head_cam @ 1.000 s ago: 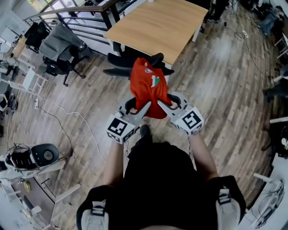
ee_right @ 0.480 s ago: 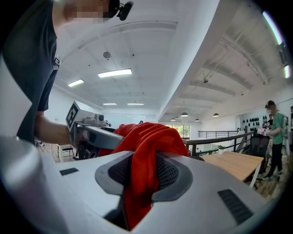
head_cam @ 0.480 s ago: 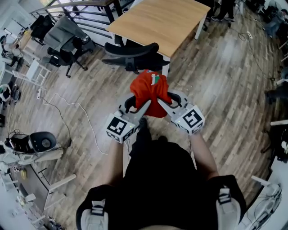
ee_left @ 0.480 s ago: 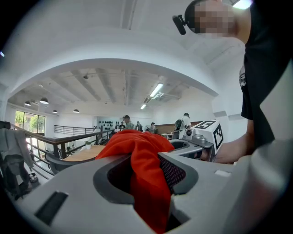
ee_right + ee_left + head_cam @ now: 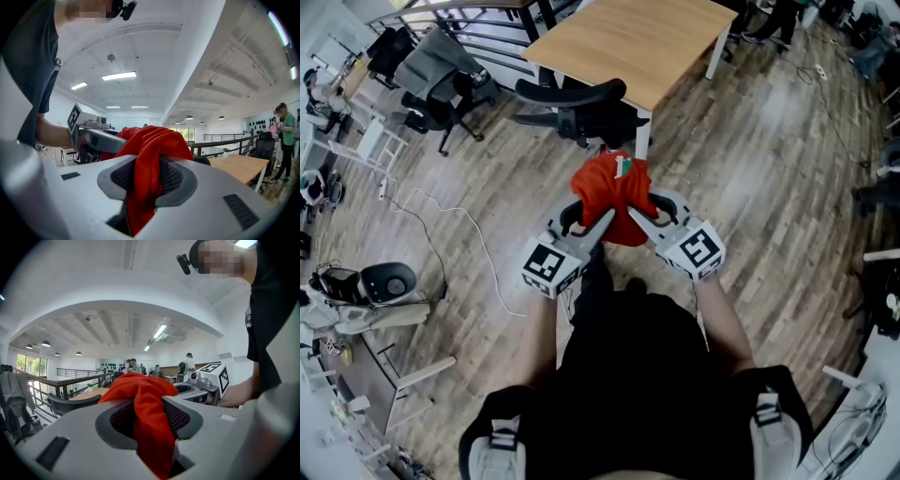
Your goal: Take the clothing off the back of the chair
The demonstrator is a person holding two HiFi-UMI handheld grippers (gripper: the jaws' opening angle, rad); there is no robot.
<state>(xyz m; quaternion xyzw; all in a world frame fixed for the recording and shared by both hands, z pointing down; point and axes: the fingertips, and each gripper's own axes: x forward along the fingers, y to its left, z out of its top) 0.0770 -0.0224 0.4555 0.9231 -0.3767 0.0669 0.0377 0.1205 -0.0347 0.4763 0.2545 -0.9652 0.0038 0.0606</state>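
The red garment (image 5: 612, 193) hangs bunched in the air between both grippers, clear of the black office chair (image 5: 581, 105) that stands beyond it by the wooden desk. My left gripper (image 5: 602, 219) is shut on the cloth from the left; red fabric (image 5: 149, 413) fills the gap between its jaws. From the right, my right gripper (image 5: 634, 217) is shut on the same garment (image 5: 145, 173), which spills down between its pads. The chair back is bare.
A wooden desk (image 5: 628, 42) stands past the chair. A second chair draped with grey clothing (image 5: 436, 70) sits at the upper left by a railing. A cable (image 5: 459, 234) trails over the plank floor on the left. People stand far off in the room.
Both grippers and the red garment have drawn back from the chair together; the cloth has come off the chair back and now hangs bunched, with the chair farther away.
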